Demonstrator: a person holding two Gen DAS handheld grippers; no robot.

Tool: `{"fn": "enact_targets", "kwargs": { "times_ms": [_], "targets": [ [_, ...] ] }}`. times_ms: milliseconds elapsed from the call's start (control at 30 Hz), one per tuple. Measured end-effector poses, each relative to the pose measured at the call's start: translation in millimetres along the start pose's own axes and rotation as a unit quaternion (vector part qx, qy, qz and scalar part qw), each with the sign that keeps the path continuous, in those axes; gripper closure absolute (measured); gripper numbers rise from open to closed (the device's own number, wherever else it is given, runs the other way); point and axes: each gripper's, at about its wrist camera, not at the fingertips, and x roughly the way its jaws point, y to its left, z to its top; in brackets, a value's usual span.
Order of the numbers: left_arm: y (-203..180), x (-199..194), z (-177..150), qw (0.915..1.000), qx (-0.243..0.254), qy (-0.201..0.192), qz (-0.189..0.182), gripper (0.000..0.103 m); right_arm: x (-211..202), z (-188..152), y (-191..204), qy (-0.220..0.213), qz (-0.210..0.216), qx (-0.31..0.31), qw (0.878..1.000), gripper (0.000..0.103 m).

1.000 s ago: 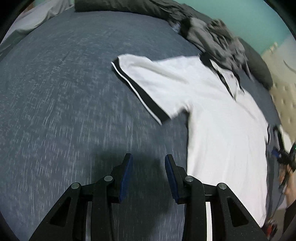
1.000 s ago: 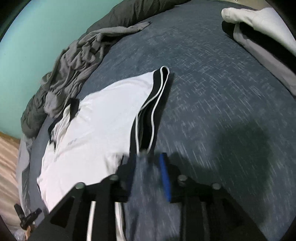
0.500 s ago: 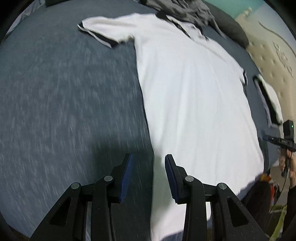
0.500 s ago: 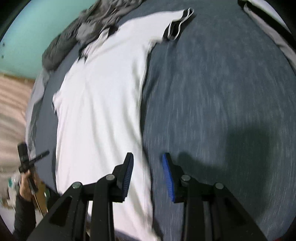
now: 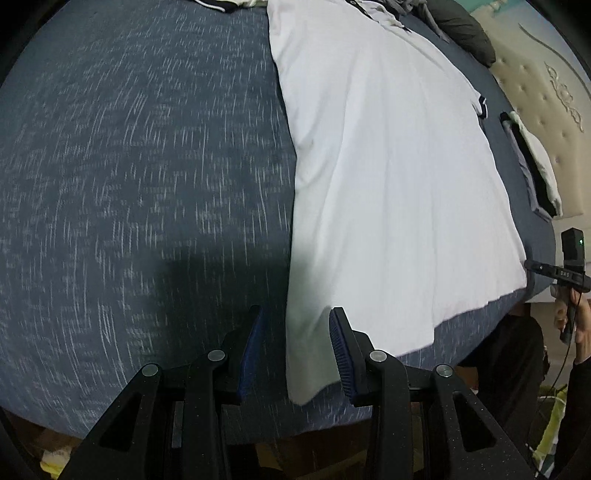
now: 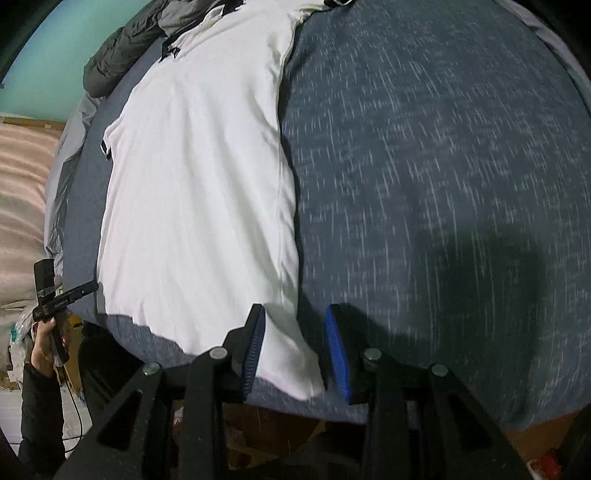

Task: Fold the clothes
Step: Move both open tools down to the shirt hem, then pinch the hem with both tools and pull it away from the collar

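left claw (image 5: 297, 350) jaws apart, right claw (image 6: 295, 349) jaws apart, both angled downward

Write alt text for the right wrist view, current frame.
The right hand-held gripper points down at the near hem corner of a white shirt spread flat on a dark blue bed, jaws open and straddling that corner. A grey clothes pile sits at the far end; at left a hand holds the left hand-held gripper.
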Motion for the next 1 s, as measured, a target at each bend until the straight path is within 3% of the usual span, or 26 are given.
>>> {"fn": "enact_targets", "kwargs": {
  "times_ms": [300, 400, 433, 467, 500, 800, 1000],
  "targets": [
    [2.7, 0.8, -7.3, 0.9999, 0.007, -0.013, -0.003, 0.065, 14.3, -12.1, 10.4, 0.022, 0.003, -0.007, 1.000, 0.069],
    [0.4, -0.2, -10.7, 0.9998, 0.017, -0.010, -0.006, 0.091, 13.7, -19.1, 11.5, 0.020, 0.019, -0.009, 1.000, 0.071],
    [-0.3, -0.5, -12.0, 0.9997, 0.021, -0.009, -0.006, 0.097, 13.6, -21.4, 12.5, 0.019, 0.025, -0.012, 0.999, 0.076],
    [-1.0, -1.2, -13.1, 0.9997, 0.024, -0.009, -0.006, 0.098, 13.5, -23.7, 15.0, 0.018, 0.030, -0.017, 0.999, 0.089],
    [-1.7, -2.9, -14.2, 0.9996, 0.027, -0.010, -0.005, 0.100, 12.9, -25.7, 17.0, 0.016, 0.034, -0.022, 0.999, 0.094],
    [3.9, -38.4, -33.2, 0.9985, 0.046, -0.028, -0.009, 0.100, -32.5, -33.0, 7.3, -0.025, 0.033, -0.042, 0.998, 0.099],
    [21.4, -41.8, -50.3, 0.9991, 0.033, -0.023, -0.008, 0.101, -23.1, -36.8, 17.4, -0.016, 0.008, -0.055, 0.998, 0.099]
  ]
}}
